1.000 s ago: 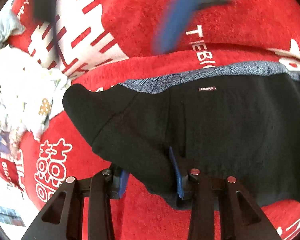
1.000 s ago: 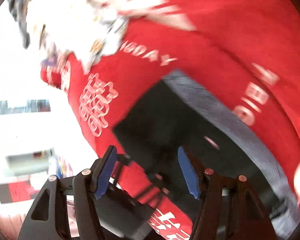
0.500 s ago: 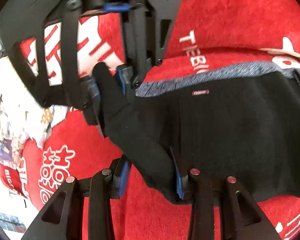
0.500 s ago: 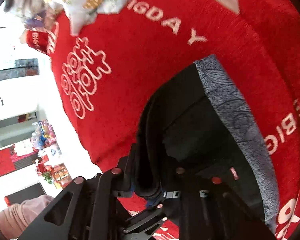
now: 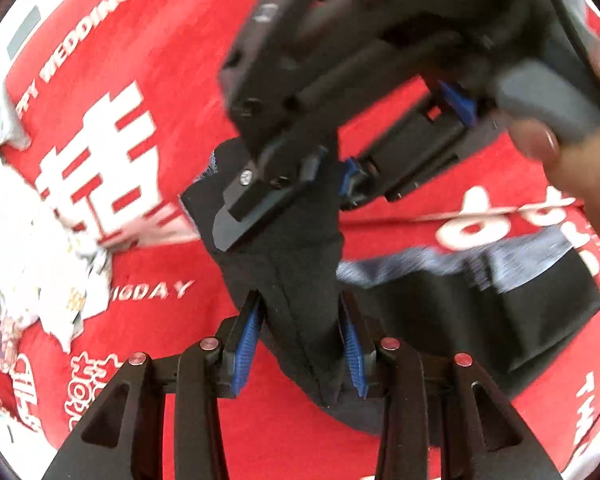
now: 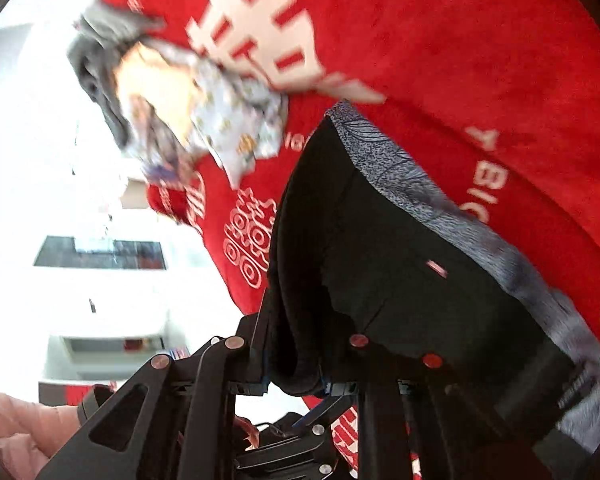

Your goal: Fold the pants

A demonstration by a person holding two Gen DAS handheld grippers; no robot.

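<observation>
Black pants (image 5: 440, 320) with a grey patterned waistband (image 5: 460, 260) lie on a red printed cloth (image 5: 180, 140). My left gripper (image 5: 300, 340) is shut on one edge of the black fabric, which bunches between its blue pads (image 5: 246, 336). My right gripper (image 5: 332, 172) shows in the left wrist view, shut on the far end of the same lifted edge. In the right wrist view the pants (image 6: 400, 280) hang from my right gripper (image 6: 296, 388), with the waistband (image 6: 420, 196) trailing away.
A heap of pale printed clothes (image 5: 32, 280) lies at the left on the red cloth; it also shows in the right wrist view (image 6: 204, 120) beside a grey garment (image 6: 96, 64). A hand (image 5: 580, 168) holds the right gripper.
My right gripper closed on the pants' edge and rose with it. Both grippers have lifted the edge off the cloth and carry it over the rest of the pants.
</observation>
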